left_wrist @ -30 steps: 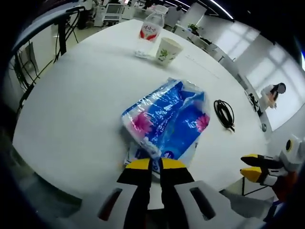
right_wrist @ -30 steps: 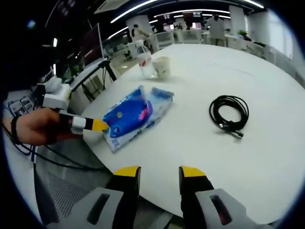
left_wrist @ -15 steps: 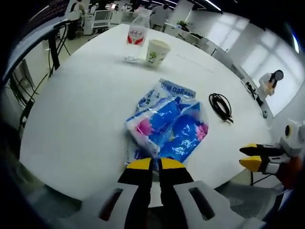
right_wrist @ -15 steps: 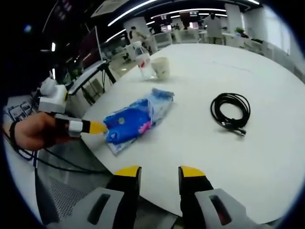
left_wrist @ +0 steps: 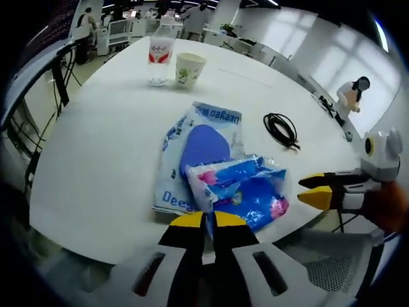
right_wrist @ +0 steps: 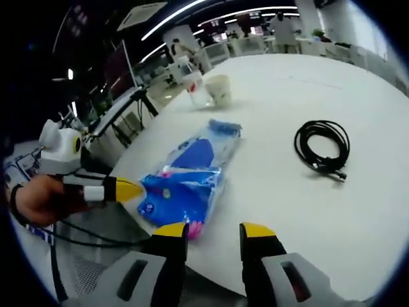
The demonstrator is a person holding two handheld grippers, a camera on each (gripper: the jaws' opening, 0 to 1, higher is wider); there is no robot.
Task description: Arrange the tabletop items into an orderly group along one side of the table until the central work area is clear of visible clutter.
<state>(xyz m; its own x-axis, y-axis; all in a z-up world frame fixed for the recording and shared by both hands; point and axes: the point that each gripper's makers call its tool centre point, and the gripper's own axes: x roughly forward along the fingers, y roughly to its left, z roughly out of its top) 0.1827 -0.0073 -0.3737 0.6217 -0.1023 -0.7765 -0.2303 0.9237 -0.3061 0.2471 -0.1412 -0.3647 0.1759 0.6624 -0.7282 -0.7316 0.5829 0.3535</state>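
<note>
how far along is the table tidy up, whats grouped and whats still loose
Done: the water bottle and paper cup stand together near the far edge. In hand: the left gripper is shut on the blue tissue pack, lifted off a flat blue package. Left: that package and the coiled black cable lie mid-table; the right gripper is open.

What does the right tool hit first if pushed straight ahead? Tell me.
Probably bare white tabletop. The right tool, open, points between the blue tissue pack on one side and the coiled black cable on the other; depth is uncertain.
</note>
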